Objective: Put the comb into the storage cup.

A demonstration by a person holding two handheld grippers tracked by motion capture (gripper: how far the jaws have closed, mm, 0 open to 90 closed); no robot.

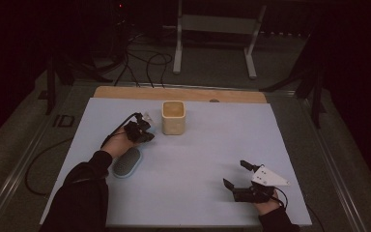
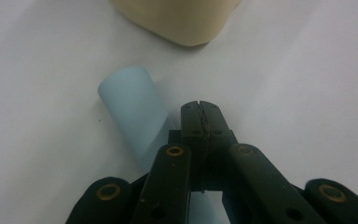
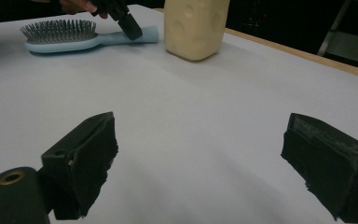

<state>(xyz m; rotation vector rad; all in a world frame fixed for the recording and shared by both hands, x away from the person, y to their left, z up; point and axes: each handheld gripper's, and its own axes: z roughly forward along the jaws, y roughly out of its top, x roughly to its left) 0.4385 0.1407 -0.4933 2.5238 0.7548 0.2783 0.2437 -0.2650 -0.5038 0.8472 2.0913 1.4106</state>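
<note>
Where the left claw (image 2: 200, 108) sits pressed together, pale-blue hairbrush (image 3: 81, 38) — handle seemingly touching it, grey bristles up, right claw (image 3: 200, 163) spread apart.

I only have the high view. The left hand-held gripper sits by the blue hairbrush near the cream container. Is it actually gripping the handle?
Observer: No. In the left gripper view the left hand-held gripper has its jaws shut on nothing, and the handle of the light blue plastic hairbrush lies beside them.
Operator: Is the container's side plain?
Observer: No. The right gripper view shows round dimples in the wall of the cream square-sided container.
</note>
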